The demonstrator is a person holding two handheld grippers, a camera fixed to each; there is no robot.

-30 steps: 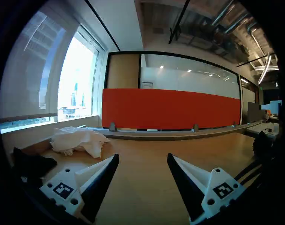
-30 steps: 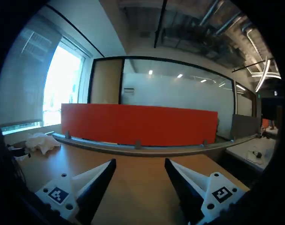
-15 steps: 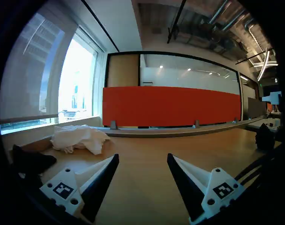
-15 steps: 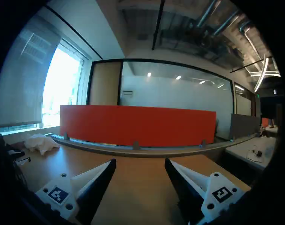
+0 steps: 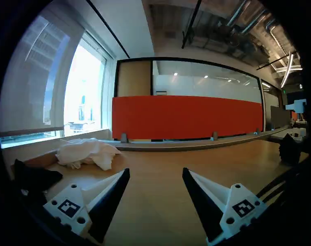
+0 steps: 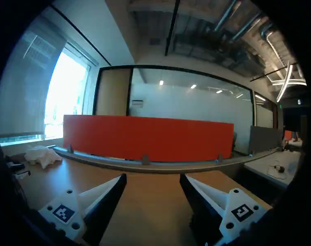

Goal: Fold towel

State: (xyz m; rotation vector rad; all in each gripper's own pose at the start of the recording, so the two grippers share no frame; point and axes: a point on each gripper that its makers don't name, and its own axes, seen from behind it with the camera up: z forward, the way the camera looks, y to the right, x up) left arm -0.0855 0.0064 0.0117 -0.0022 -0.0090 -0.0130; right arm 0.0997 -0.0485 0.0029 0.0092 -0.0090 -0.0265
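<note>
The left tool [image 5: 155, 171] and right tool [image 6: 152, 175] are both spread apart and empty, and the crumpled towel [image 5: 87, 152] lies near the far left corner of the counter [image 5: 163, 197], so bring both over and pinch two separate edges to spread it flat.

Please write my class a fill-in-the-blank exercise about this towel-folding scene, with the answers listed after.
1. The crumpled towel is ____ in colour.
2. The left tool and the right tool both stand ____, gripping nothing.
3. The towel lies on the table at the end nearest the bright ____.
Answers: white; open; window.
</note>
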